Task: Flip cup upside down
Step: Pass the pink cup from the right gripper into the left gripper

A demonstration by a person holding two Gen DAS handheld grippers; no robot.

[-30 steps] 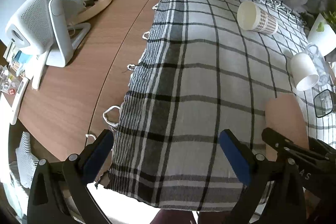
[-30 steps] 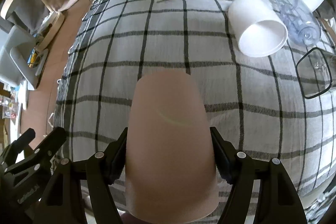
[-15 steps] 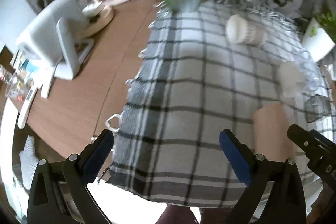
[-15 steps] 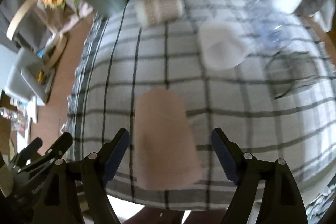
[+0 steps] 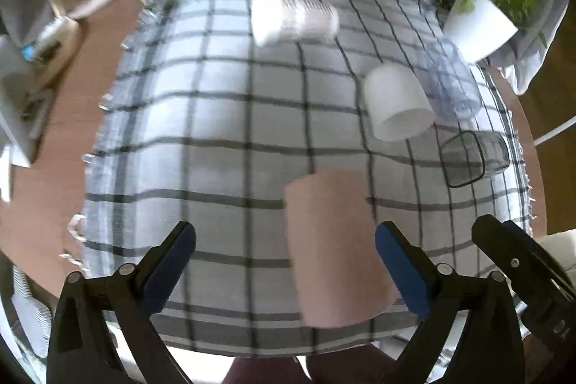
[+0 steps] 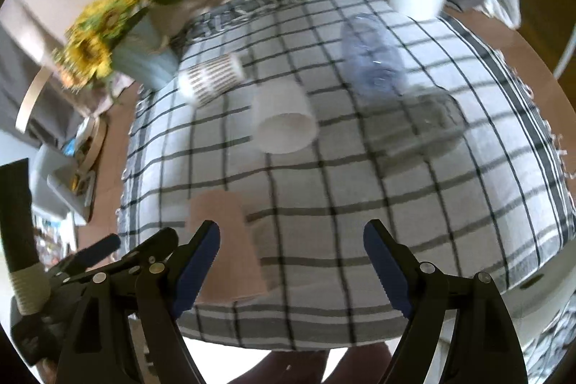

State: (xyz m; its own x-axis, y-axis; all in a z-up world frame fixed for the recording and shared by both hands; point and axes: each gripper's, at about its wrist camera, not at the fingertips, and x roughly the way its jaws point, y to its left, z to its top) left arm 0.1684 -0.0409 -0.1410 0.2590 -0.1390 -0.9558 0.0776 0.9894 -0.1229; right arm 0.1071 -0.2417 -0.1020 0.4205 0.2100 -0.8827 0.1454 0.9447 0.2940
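Observation:
A pink cup (image 5: 334, 251) stands upside down on the checked cloth (image 5: 216, 117) near the table's front edge. It also shows in the right wrist view (image 6: 230, 247). My left gripper (image 5: 288, 258) is open and empty, with the cup standing free between its blue pads, apart from both. My right gripper (image 6: 288, 258) is open and empty, with the pink cup just beyond its left finger (image 6: 196, 261). A white cup (image 5: 396, 103) and a patterned cup (image 5: 295, 20) lie on their sides further back.
A clear plastic bottle (image 5: 450, 78) and a clear glass (image 5: 475, 157) lie at the right. A white plant pot (image 5: 478, 24) stands at the back right. A sunflower vase (image 6: 140, 53) stands at the back left. Bare wood table (image 5: 72, 132) lies to the left.
My right gripper has let go of the pink cup, pulled back and swung right. My left gripper has swung right, so the cup now stands between its fingers.

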